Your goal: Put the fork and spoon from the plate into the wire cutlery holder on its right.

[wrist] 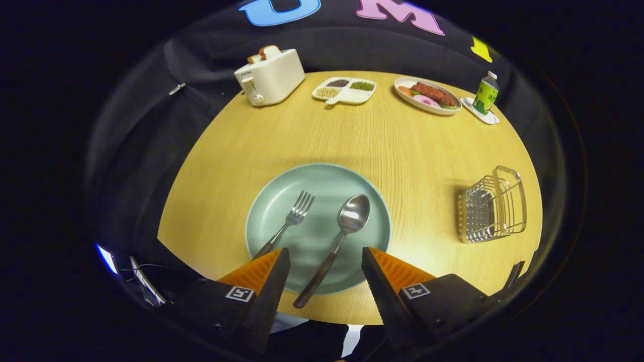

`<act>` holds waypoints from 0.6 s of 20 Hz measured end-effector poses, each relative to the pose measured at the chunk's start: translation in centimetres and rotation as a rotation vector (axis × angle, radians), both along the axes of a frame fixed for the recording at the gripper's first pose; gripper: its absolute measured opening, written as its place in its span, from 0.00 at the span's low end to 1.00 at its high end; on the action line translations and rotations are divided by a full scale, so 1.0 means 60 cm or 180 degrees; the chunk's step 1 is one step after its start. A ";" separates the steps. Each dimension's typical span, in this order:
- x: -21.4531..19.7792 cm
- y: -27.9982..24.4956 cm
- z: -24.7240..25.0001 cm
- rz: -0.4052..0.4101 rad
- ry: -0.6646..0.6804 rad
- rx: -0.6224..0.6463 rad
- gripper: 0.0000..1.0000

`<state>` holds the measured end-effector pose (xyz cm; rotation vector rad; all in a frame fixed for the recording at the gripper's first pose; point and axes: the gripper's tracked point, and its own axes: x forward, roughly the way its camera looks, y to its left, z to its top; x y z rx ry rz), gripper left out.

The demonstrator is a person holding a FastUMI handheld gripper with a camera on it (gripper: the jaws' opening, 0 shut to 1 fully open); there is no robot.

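A pale green plate (282,201) lies on the wooden table just ahead of my fingers. On it rest a metal fork (294,218) on the left and a metal spoon (347,221) on the right, both with dark handles pointing toward me. The spoon's handle runs off the plate's near rim, between my fingers. The fork's handle end is hidden behind my left finger. My gripper (326,256) is open above the plate's near edge, holding nothing. The wire cutlery holder (490,206) stands to the right of the plate.
At the far side of the table stand a white toaster (270,76) with bread in it, a divided tray of grains (345,90), a plate of food (427,95) and a green bottle (485,94) on a small white tray. Bare wood lies between plate and holder.
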<state>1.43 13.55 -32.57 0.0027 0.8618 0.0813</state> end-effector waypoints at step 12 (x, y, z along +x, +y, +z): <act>0.008 0.010 -0.084 -0.0135 0.0588 0.0119 0.42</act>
